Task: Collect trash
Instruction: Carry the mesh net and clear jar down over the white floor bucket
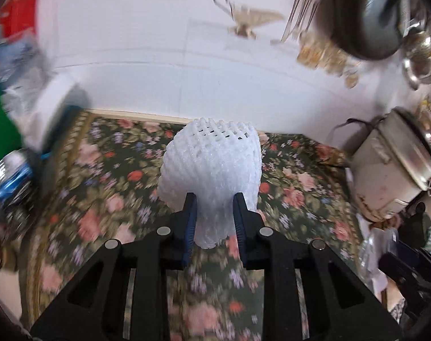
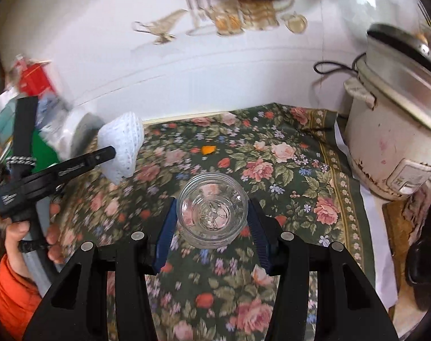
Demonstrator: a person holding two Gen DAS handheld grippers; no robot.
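A white foam fruit net (image 1: 212,170) is pinched at its lower end between the blue pads of my left gripper (image 1: 214,207), which is shut on it and holds it above the floral tablecloth (image 1: 295,193). In the right wrist view the same net (image 2: 123,145) hangs at the left in that gripper's black fingers (image 2: 101,155). My right gripper (image 2: 212,203) is shut on a clear plastic cup (image 2: 212,216), upright and empty, with one pad on each side. A small orange scrap (image 2: 208,149) lies on the cloth beyond the cup.
A white rice cooker (image 2: 391,142) with a cord stands at the right by the tiled wall. Bags and packets (image 1: 16,71) and a blue can (image 1: 10,182) crowd the left. A dark pan (image 1: 366,14) hangs above. A hand with an orange sleeve (image 2: 13,284) holds the left tool.
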